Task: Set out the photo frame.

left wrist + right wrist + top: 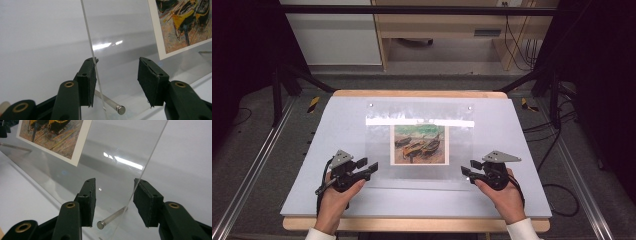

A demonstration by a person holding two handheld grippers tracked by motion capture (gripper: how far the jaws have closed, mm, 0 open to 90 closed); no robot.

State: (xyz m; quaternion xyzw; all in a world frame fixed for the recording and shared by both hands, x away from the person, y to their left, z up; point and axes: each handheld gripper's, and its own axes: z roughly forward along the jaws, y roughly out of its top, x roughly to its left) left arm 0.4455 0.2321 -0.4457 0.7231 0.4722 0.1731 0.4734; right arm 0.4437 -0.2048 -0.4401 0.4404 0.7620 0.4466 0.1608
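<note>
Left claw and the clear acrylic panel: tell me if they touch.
Touching. In the left gripper view the acrylic panel's edge lies against one open jaw of the left claw.

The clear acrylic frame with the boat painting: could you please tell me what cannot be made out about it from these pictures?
- Clear acrylic frame: whether it is one sheet or two, high view, too transparent.
- Boat painting print: top cut off by the edge in both gripper views.
- Left gripper and silver metal standoff pin: the pin's far end is hidden behind one pad.
- Right gripper: whether its pads touch the sheet edge, unclear.
</note>
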